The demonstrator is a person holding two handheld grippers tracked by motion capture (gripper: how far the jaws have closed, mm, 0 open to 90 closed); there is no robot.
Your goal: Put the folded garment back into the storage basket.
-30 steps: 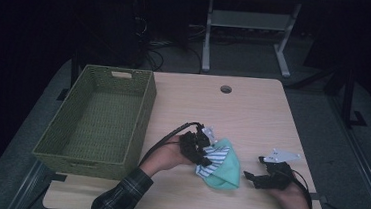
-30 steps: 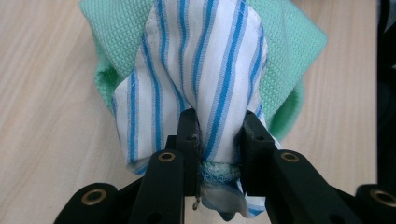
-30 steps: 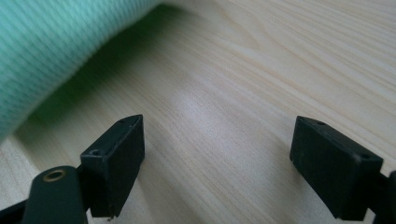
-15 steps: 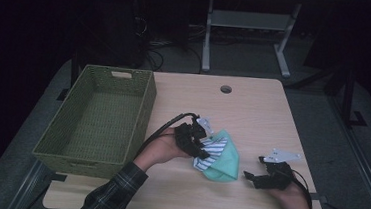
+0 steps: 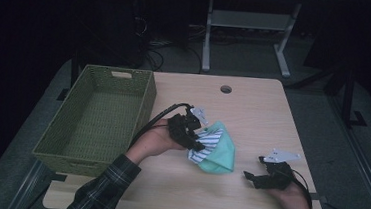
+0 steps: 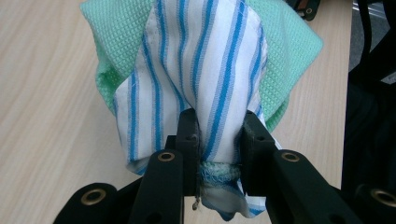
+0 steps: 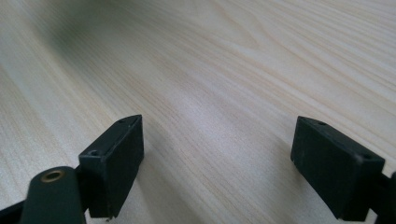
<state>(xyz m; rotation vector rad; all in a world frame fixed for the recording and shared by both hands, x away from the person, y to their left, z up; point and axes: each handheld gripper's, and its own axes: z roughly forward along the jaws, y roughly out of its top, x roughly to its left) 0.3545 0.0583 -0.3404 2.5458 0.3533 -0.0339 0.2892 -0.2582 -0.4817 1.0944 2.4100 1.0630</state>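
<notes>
While two cloths lie bunched together near the middle of the table (image 5: 253, 115), one striped cloth (image 6: 196, 70) in white and blue and one green cloth (image 5: 222, 155), the left gripper (image 5: 193, 135) has its fingers (image 6: 187, 135) clamped on a gathered fold of both. From the left gripper view, the striped cloth sits pinched between the two black fingers, with a rolled green hem squeezed just below it, and the green cloth spreads out behind and to either side. From the high view, the bundle hangs from the gripper, its lower green part at or just above the table top; whether it touches I cannot tell.

One basket (image 5: 146, 101), green and woven, stands at the left side of the table, just beside the left hand (image 5: 155, 142). Nothing lies in it.

One right gripper (image 5: 253, 177) rests low at the table's right near edge, well apart from the cloths. Its fingers (image 7: 114, 158) stand wide apart over bare wood, with nothing between them.
</notes>
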